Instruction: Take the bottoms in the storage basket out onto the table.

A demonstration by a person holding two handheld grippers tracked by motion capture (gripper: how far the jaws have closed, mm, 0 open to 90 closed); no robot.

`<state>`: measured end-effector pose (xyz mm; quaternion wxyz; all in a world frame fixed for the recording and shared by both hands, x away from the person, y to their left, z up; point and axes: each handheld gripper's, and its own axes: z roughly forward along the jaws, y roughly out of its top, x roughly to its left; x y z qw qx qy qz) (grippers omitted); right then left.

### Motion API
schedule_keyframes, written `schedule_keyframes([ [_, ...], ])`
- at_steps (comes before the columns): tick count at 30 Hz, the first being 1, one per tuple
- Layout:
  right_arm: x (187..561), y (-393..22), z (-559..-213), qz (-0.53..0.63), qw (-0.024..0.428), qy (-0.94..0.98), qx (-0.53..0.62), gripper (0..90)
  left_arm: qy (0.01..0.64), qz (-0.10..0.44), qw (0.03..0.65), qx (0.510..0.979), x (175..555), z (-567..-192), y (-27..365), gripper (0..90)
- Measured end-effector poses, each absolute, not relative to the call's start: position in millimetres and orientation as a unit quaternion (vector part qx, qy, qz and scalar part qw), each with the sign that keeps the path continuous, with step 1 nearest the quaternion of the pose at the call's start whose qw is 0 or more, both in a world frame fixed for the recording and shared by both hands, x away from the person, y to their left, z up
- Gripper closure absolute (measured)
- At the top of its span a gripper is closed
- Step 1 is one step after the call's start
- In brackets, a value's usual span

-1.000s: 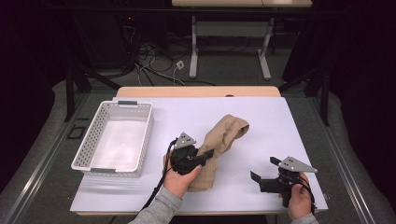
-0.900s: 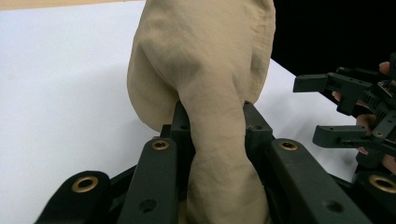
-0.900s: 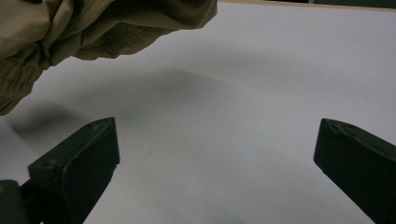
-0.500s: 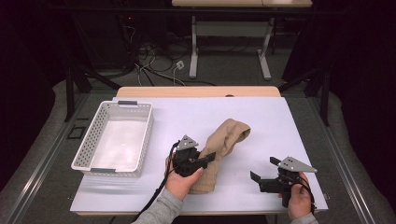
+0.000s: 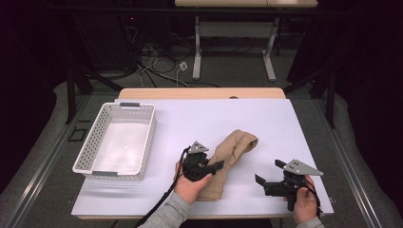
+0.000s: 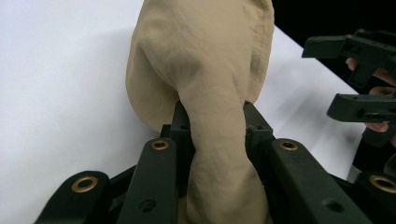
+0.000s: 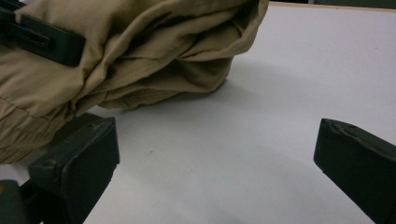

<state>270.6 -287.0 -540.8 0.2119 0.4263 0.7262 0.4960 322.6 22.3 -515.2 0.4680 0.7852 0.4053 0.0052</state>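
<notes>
I see a dark room beyond my table [image 5: 285, 118], its white top lit bright. Grey carpet [image 5: 228, 78] runs behind it, cables [image 5: 157, 52] tangled there, and another desk's white legs [image 5: 197, 52] stand farther back.

The cloth [image 5: 230, 156] lies on the table [image 5: 266, 123], stretching away ahead of the left gripper [image 5: 211, 167], with a fold of it bunched between that gripper's jaws. The right gripper [image 5: 268, 173] sits well to the right of the cloth, nothing between its jaws, the cloth ahead and to one side of them. The basket [image 5: 142, 142] stands left of the left gripper, probably clear of the cloth.
</notes>
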Motion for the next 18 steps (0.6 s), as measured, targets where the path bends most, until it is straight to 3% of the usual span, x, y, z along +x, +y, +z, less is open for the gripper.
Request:
schedule_keyframes([
  [18, 271, -287, -541, 0.493, 0.212, 0.729, 0.424, 0.0, 0.422, -0.007, 0.470, 0.776, 336, -532, 26, 68.4],
])
